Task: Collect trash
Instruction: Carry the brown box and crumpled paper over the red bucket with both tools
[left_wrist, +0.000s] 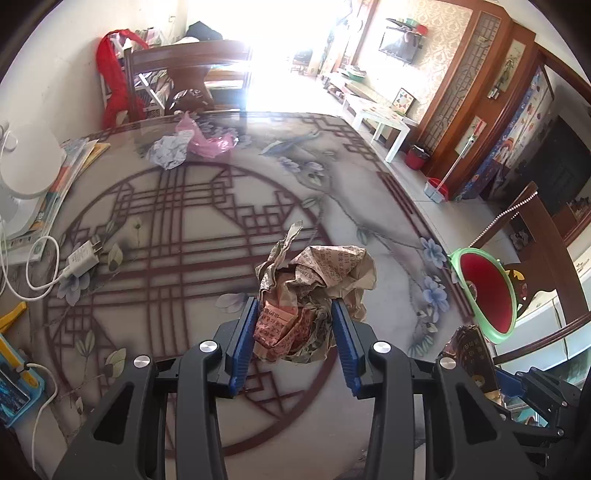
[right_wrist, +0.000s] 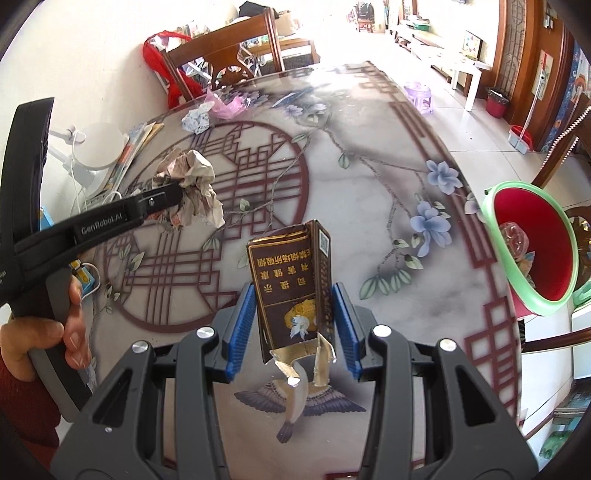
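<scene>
I take the bin (right_wrist: 532, 243) as my landmark: a red-lined tub with a pale green rim, off the table's edge (right_wrist: 491, 258) on my right, with some clear wrapping already inside it.

The biggest piece I have is the paper wad (left_wrist: 314, 302), a crumpled ball of printed sheet. It hangs above the table, well to the left of the bin, and my left gripper (left_wrist: 295, 332) is pinching it at its lower half, blue pads pressed into both flanks. I judge it very light and soft; it crushes rather than slips, but loose flaps stick out above the grip and could catch on the bin's rim, so holding the dense core is right.

Next is the cigarette box (right_wrist: 291, 280), a brown and gold carton, torn open at its bottom end. It stands upright above the table, nearer the bin than the wad. My right gripper (right_wrist: 295, 325) clamps it across its lower half, one pad on each narrow side. Empty card like this is light and fairly stiff, yet glossy and easy to fold; I would keep the squeeze modest.

Farthest from the bin, by the chair, lie a small bluish paper ball (right_wrist: 197, 120) and a pink plastic bag (right_wrist: 229, 105), touching each other. Both look flimsy; I would pinch each at its thickest bunch.
</scene>
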